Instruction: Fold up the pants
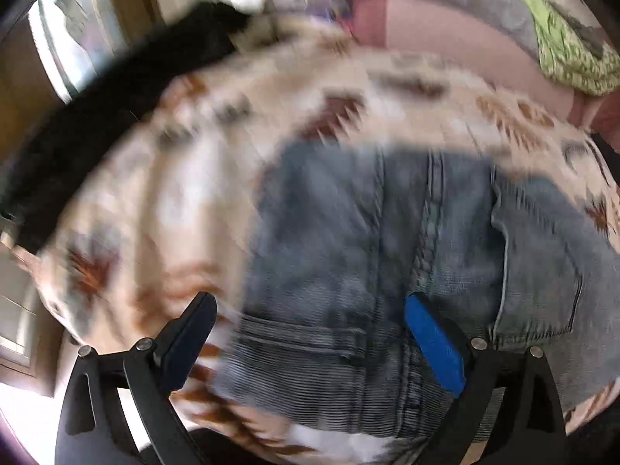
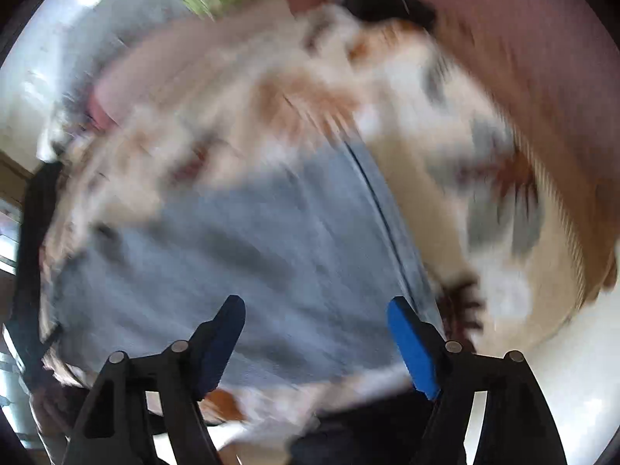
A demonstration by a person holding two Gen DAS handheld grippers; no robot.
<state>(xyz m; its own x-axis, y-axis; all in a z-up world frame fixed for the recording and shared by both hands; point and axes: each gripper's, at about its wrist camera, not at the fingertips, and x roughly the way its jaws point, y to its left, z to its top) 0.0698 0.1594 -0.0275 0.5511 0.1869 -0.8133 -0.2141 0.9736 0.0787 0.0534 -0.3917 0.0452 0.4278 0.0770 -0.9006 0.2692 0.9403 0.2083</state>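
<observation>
l gripper (image 1: 310, 310) & r gripper (image 2: 316, 306) both wide, empty, above jeans (image 1: 368, 232) on patterned blanket (image 1: 193, 193)

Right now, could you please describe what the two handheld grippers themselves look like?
Both look alike. The left gripper and right gripper each have black plastic linkage arms joined by round silver pivot pins, and jaws faced with flat blue pads. No cables, markings or sleeves are visible in either view.

No readable text, labels, brands or numbers can be made out anywhere in either view. Both wrist views are pretty badly smeared, so any small print on the jeans (image 1: 368, 240) would probably be lost anyway.
</observation>
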